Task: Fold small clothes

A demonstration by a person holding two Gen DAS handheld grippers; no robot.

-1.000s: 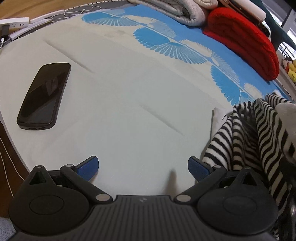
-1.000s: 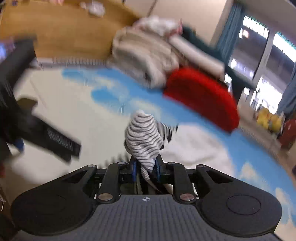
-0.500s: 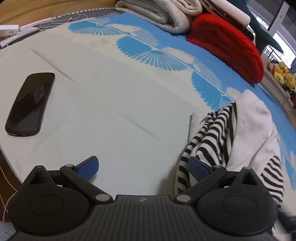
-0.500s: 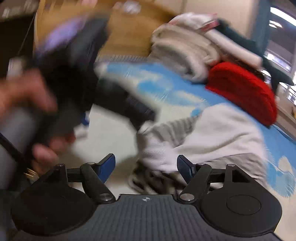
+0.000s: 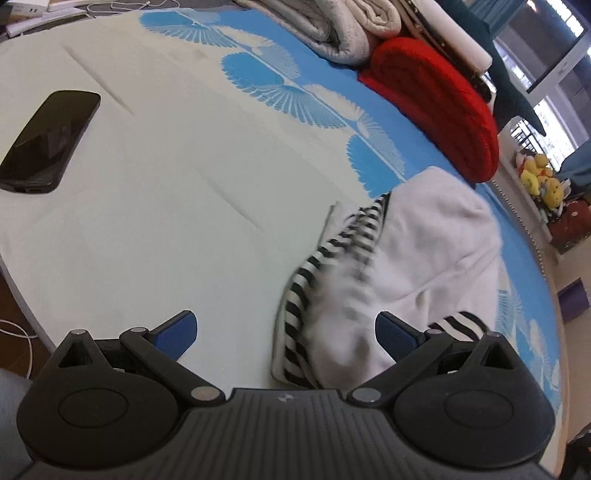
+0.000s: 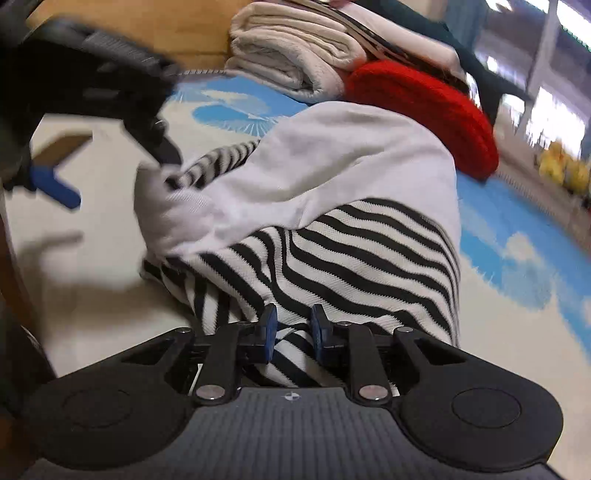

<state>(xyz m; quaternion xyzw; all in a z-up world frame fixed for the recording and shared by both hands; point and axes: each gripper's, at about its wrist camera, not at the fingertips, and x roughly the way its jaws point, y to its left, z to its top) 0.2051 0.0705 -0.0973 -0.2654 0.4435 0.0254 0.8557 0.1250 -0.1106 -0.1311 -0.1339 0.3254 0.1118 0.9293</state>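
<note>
Garment [image 6: 354, 236], rumpled on the bed [image 5: 166, 206], has its striped hem pinched in the right gripper [image 6: 293, 334]; the wide-open left gripper [image 5: 286, 334] should take the near edge and pull flat.

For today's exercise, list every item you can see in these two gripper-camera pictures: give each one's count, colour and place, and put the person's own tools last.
striped garment: one, black-and-white stripes with a plain white side showing, heaped on the mat
mat: one, cream with blue fan patterns, covers the work surface
phone: one, black, lying flat on the mat, far left
red knit: one, red, folded at the mat's far edge
pale blanket: one, off-white, folded beside the red knit
soft toys: a few, yellow, beyond the mat at right; count unclear
left gripper: one, black with blue pads, open, hovering at the garment's edge
right gripper: one, black with blue pads, closed on a fold of the striped garment
</note>
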